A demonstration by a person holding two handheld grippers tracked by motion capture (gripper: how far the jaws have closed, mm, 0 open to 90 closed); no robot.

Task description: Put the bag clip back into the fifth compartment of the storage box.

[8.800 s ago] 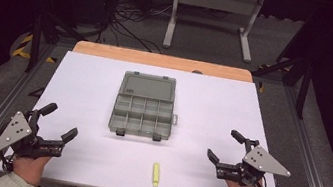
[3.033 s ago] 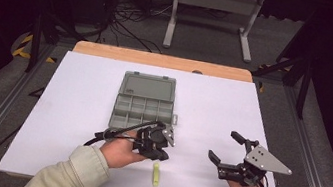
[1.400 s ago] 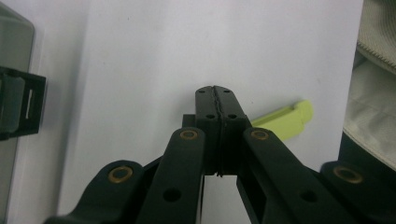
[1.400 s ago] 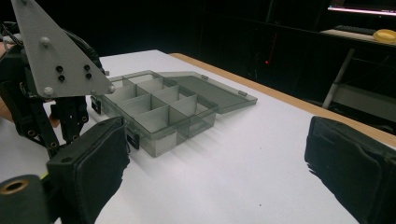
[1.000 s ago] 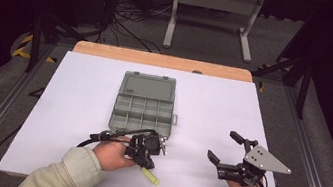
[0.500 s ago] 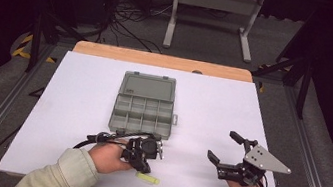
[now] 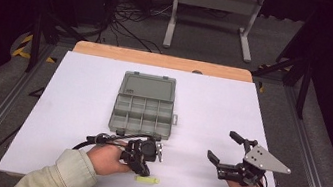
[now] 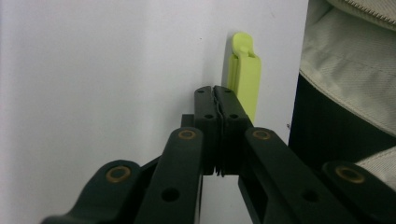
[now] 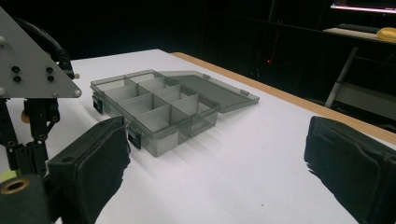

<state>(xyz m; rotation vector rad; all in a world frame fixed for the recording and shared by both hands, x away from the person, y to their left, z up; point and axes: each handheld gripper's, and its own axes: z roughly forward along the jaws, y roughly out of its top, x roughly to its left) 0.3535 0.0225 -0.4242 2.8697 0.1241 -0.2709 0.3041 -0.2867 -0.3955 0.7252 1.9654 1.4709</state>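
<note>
Your left gripper [image 8: 219, 100] has its jaws together, just starting to part, nothing between them, beside the yellow-green clip [image 8: 245, 79] at the table's near edge; your right gripper [image 7: 228, 146] rests with jaws wide apart.

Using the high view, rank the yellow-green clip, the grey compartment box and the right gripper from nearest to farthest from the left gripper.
From the left gripper:
1. Yellow-green clip, just below its jaws at the near table edge.
2. Grey compartment box, behind it, lid open.
3. Right gripper, off to the right.
</note>
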